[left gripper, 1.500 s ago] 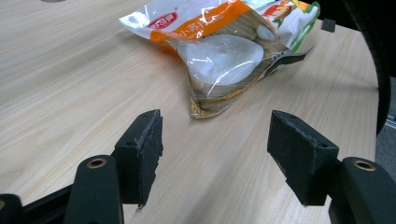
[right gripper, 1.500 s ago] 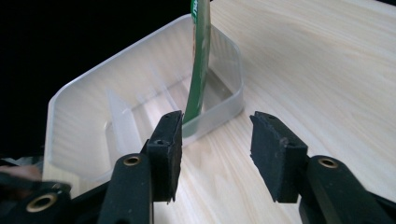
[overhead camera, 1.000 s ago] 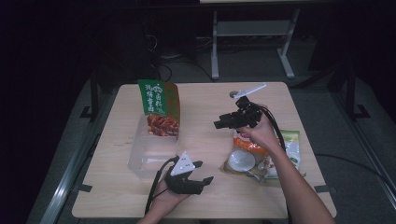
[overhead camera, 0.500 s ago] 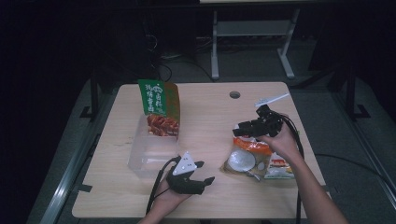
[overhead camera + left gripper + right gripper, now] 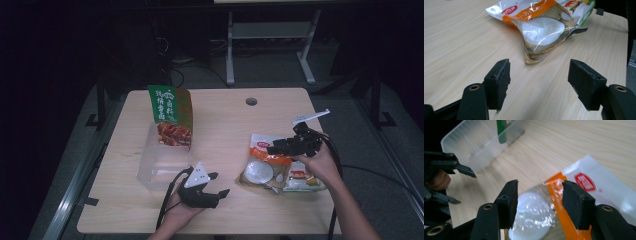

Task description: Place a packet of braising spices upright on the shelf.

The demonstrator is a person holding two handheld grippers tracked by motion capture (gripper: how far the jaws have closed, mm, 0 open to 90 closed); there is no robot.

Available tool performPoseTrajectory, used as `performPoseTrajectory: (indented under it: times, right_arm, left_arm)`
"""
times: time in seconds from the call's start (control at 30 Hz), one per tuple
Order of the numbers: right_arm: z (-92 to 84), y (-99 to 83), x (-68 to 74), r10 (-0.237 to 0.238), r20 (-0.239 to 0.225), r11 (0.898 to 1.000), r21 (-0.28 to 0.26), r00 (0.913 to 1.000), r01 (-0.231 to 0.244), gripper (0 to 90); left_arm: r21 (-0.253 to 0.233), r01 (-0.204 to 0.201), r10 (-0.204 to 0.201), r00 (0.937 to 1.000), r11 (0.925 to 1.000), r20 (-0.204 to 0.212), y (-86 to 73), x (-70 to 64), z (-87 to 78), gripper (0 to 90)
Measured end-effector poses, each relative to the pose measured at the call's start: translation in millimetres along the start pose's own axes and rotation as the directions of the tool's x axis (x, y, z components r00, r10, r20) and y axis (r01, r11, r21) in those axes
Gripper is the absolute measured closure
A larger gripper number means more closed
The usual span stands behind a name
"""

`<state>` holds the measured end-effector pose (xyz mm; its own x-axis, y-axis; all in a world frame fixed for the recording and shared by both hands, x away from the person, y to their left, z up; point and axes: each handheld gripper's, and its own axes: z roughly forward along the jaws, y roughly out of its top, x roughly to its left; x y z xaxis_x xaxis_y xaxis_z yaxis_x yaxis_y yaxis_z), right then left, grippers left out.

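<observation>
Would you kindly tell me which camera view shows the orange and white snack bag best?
The high view: the whole snack bag lies flat on the table, with the right gripper over it. The left gripper view shows most of it close up, its far end cut off; the right gripper view shows only a blurred part.

A light wooden table (image 5: pixel 225 125) with a round cable hole (image 5: pixel 251 101) near its far edge stands on a grey floor (image 5: pixel 395 150). Behind it the room is dark; a white metal frame (image 5: pixel 270 35) stands there, with black cables (image 5: pixel 172 67) on the floor beside it.
</observation>
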<state>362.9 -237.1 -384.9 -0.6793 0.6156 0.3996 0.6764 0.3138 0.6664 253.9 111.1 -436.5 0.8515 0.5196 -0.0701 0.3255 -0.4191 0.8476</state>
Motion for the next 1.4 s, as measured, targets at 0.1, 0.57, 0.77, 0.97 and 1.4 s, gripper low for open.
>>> performPoseTrajectory:
  times: [0.1,0.57,0.77,0.97,1.4]
  right_arm:
    - [-4.0,-7.9,-4.1,0.012,0.012,1.0,0.001,0.9999,-0.012,45.3]
    - [-21.5,-38.8,-21.0,0.073,0.056,0.997,-0.018,0.9957,-0.072,44.1]
    - [-25.2,-52.2,-29.9,0.107,0.079,0.994,-0.013,0.9911,-0.106,44.0]
    - [-24.1,-61.4,-38.9,0.148,0.102,0.989,-0.012,0.9837,-0.148,44.5]
    - [-7.9,-63.1,-47.0,0.218,0.068,0.976,0.007,0.9735,-0.219,60.4]
  left_arm:
    - [0.002,-0.007,0.007,1.0,1.0,0.002,0.6,-0.6,1.1,33.5]
    - [0.004,-0.004,0.004,0.9999,1.0,0.01,-0.7,-4.7,4.3,33.3]
    - [0.004,-0.011,0.011,0.9999,0.9999,0.01,0.0,-5.0,5.5,33.3]
    - [0.009,-0.005,0.004,0.9999,1.0,0.013,-1.4,-6.0,7.0,33.3]
    - [0.01,-0.002,0.001,0.9999,0.9999,0.016,-1.0,-5.6,10.4,33.3]
